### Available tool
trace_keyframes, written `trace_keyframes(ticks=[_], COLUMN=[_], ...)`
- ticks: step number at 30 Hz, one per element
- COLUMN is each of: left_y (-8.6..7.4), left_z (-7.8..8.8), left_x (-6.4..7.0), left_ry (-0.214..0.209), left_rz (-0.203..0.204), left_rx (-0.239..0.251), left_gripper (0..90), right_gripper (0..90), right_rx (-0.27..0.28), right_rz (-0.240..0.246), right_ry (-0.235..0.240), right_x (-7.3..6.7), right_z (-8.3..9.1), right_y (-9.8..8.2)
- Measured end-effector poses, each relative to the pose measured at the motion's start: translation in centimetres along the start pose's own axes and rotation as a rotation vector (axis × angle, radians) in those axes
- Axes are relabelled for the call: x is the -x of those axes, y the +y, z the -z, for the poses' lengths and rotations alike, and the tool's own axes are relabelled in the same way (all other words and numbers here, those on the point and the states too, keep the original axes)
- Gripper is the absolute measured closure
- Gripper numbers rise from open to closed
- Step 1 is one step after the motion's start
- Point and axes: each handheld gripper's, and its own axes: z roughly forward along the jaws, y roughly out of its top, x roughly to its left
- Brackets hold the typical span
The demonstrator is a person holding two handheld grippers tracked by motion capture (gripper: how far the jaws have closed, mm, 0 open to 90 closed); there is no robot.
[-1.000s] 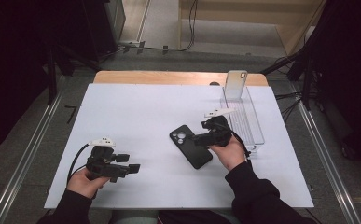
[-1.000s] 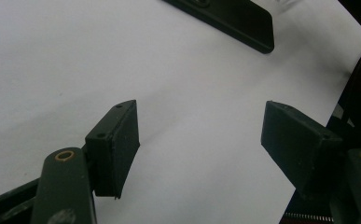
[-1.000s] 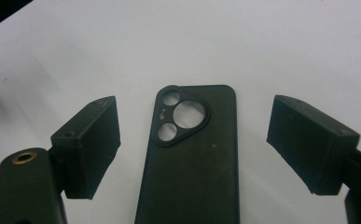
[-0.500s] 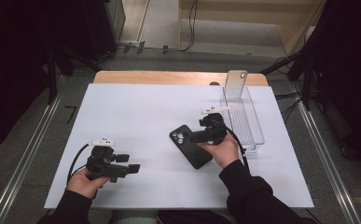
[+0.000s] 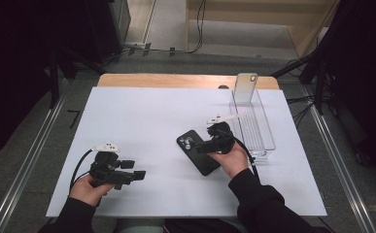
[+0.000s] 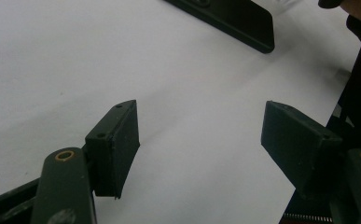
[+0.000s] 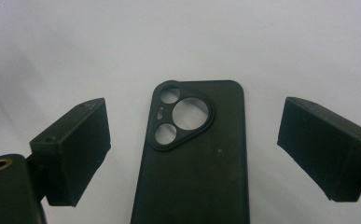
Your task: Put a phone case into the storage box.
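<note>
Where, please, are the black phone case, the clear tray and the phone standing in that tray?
Black phone case [image 7: 201,168]: right gripper view, on its flat back.
Clear tray [image 5: 268,137]: high view, on its right wall.
Phone [image 5: 246,87]: high view, on its upright back.

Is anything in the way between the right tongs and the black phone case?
No, nothing visible is. The black phone case lies flat on the white table, right between the open right tongs, with bare gaps on both sides. The left tongs are far off, open over bare table.
</note>
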Motion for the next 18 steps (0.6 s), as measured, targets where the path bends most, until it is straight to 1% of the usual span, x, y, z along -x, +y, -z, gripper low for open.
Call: trace_keyframes(ticks=[1, 4, 5, 7, 10, 12, 14, 15, 16, 18], left_y=[0.0, 0.0, 0.0, 0.0, 0.0, 0.0, 0.0, 0.0, 0.0, 0.1], left_z=[0.0, 0.0, 0.0, 0.0, 0.0, 0.0, 0.0, 0.0, 0.0, -0.1], left_x=[0.0, 0.0, 0.0, 0.0, 0.0, 0.0, 0.0, 0.0, 0.1, 0.1], left_ry=[0.0, -0.001, -0.001, -0.001, -0.001, -0.001, -0.003, -0.001, -0.002, -0.003], left_rz=[0.0, -0.001, -0.001, -0.001, -0.002, -0.001, -0.004, -0.006, -0.006, -0.007], left_rx=[0.0, -0.001, -0.001, 0.0, -0.001, 0.001, 0.001, 0.0, 0.002, 0.001], left_gripper=[28.1, 28.1, 28.1, 28.1, 28.1, 28.1, 28.1, 28.1, 28.1, 28.1], right_gripper=[7.7, 7.7, 7.7, 7.9, 8.0, 8.1, 8.1, 8.2, 8.2, 8.1], right_rx=[-0.001, -0.007, -0.012, -0.011, -0.014, -0.015, -0.03, -0.037, -0.047, -0.052], right_rz=[0.008, 0.007, 0.002, 0.012, 0.006, 0.018, 0.043, 0.043, 0.054, 0.05], right_ry=[0.003, 0.017, 0.014, 0.007, 0.005, 0.001, -0.008, -0.007, -0.008, -0.01], right_x=[0.0, -0.1, -0.2, -0.2, -0.2, -0.1, -0.1, -0.2, -0.2, -0.2], right_z=[-0.1, -0.3, -0.4, -0.5, -0.5, -0.6, -0.8, -0.9, -1.1, -1.3], right_y=[-0.1, -0.4, -0.5, -0.7, -1.1, -1.4, -1.7, -1.9, -2.0, -2.3])
